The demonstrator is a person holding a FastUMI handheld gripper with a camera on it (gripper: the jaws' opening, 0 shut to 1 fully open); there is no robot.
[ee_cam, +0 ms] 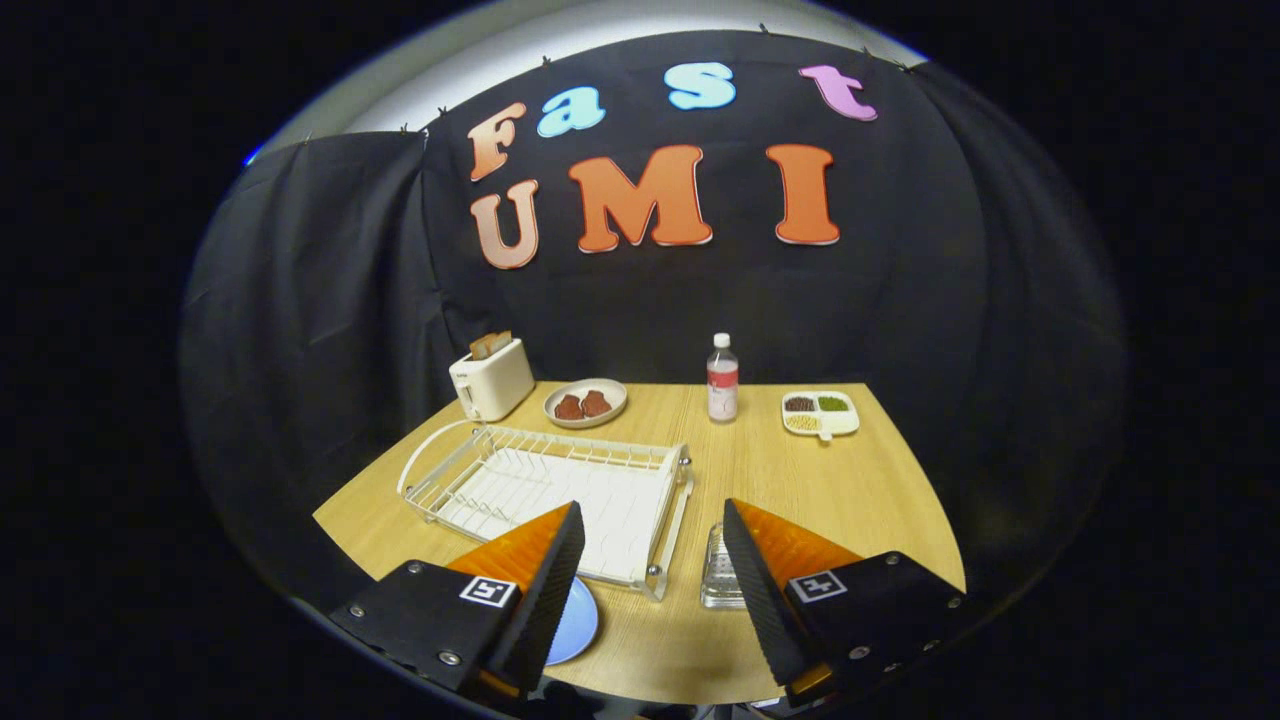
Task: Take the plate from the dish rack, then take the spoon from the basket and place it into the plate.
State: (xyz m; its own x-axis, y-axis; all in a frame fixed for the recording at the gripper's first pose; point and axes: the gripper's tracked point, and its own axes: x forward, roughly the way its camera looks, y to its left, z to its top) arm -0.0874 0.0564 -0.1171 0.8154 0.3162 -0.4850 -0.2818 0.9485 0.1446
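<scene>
Nearest to us, our gripper hangs above the near edge of the wooden table, its two fingers spread wide apart with nothing held between them. Just under the left finger we see a pale blue plate lying flat on the table, partly hidden by that finger; it is out of the dish rack and sits just beside the rack's near corner. Beside the right finger, and partly covered by it, stands a clear basket; we cannot tell whether the spoon is inside, since the finger hides much of it. Beyond the fingers, the white wire dish rack rests on its tray, with no dishes in its slots. Further back we see a cream toaster with a slice of bread sticking out of it, then a round dish holding two brown pieces of food, then an upright clear bottle with a white cap. Well to the right of the bottle lies a small white divided tray with dark, green and pale fillings in its separate sections
</scene>
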